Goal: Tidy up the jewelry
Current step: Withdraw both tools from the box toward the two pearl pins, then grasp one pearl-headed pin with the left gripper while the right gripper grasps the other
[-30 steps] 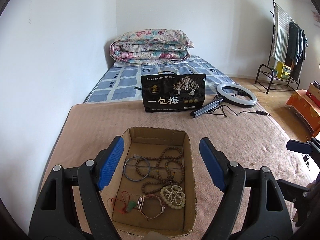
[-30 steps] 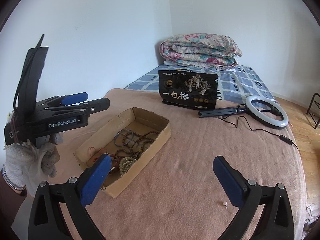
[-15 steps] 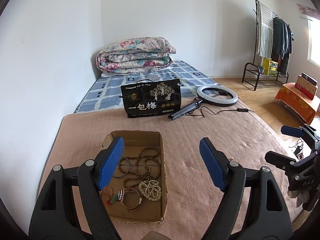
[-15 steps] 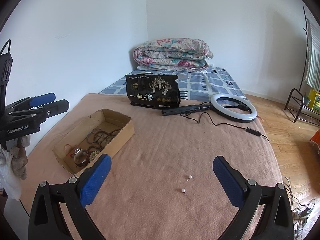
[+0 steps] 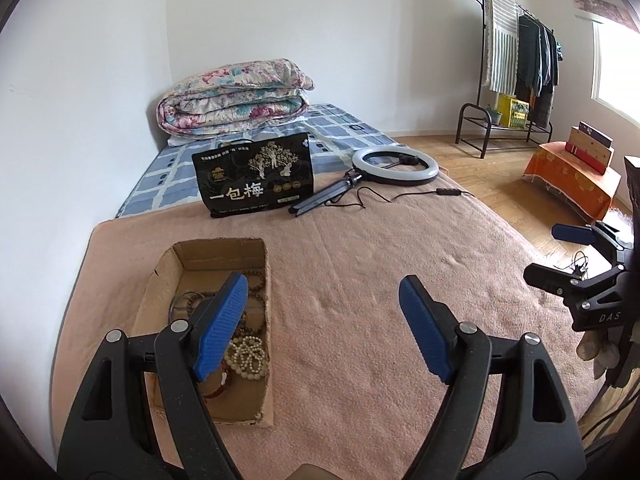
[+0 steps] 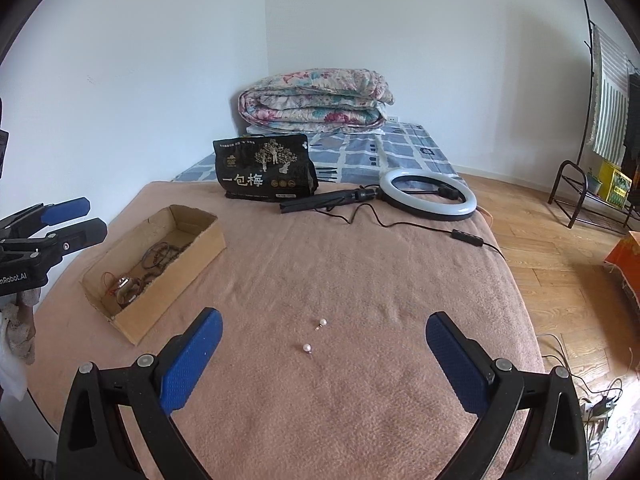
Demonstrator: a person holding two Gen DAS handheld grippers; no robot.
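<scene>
A shallow cardboard box (image 5: 166, 276) (image 6: 176, 280) lies on the pink blanket and holds wooden bead strings (image 5: 256, 284), a white bead bracelet (image 5: 248, 360) and other pieces. Two pearl earrings (image 6: 322, 322) (image 6: 307, 347) lie loose on the blanket, right of the box. My left gripper (image 5: 324, 320) hovers open and empty, its left finger over the box's right side. My right gripper (image 6: 324, 354) is open and empty, with both earrings lying just ahead between its fingers. Each gripper also shows at the edge of the other's view.
A black snack bag (image 5: 256, 176) (image 6: 266, 168) stands behind the box. A ring light (image 5: 394, 164) (image 6: 428, 192) with folded tripod and cable lies beside it. A folded floral quilt (image 5: 236, 98) sits at the wall. A clothes rack (image 5: 516, 76) and an orange-covered stand (image 5: 572, 178) are on the floor to the right.
Both grippers have swung to the right. The box has slid from the middle to the left in both views. The two pearl earrings have come into the right wrist view.
</scene>
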